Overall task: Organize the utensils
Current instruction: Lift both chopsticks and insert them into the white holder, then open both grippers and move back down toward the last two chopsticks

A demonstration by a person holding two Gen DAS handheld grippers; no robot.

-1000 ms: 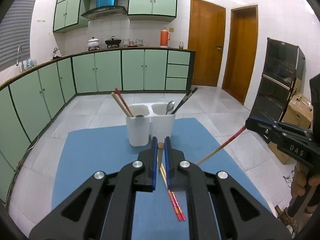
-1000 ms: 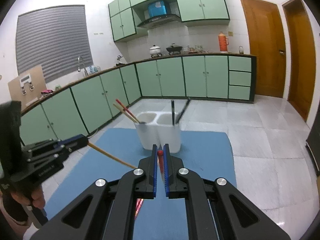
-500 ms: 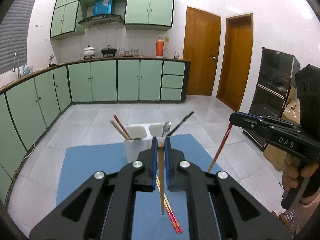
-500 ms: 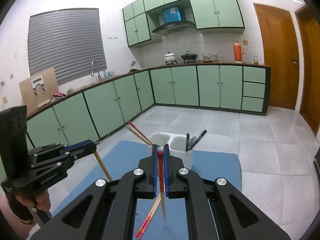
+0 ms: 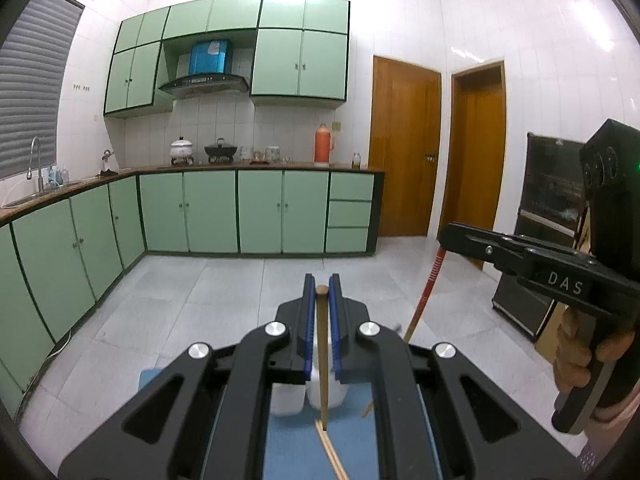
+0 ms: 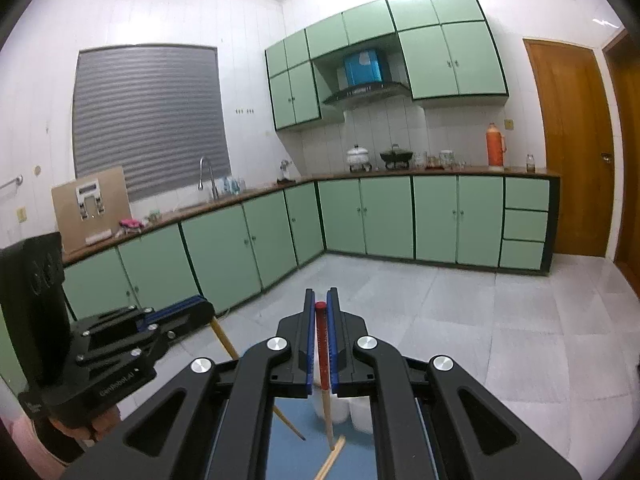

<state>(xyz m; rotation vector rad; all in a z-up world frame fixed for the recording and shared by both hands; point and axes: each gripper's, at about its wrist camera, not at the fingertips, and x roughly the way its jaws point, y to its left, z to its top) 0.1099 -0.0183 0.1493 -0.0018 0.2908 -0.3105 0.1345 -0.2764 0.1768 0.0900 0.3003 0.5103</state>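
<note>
Wooden chopstick (image 5: 322,344) hangs pinched in the left gripper (image 5: 322,292); the right gripper (image 6: 320,308) clamps a red-topped chopstick (image 6: 322,352). Below both, the white holder (image 5: 320,394) sits half-hidden, so either tip could miss its compartment.

Green cabinets (image 5: 260,216), white tiled walls (image 6: 248,32), wooden doors (image 5: 406,148), pale floor (image 6: 500,320).

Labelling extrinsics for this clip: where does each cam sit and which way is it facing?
Left wrist: on the left gripper, looking along its fingers at the green base cabinets and wooden doors; shows its own jaws shut on a plain wooden chopstick, plus the right gripper and hand.
Right wrist: on the right gripper, facing the sink corner and window blind; jaws shut on a red-topped chopstick, left gripper at left.
Shared: cabinets, range hood, orange thermos, white utensil holder, blue mat.
</note>
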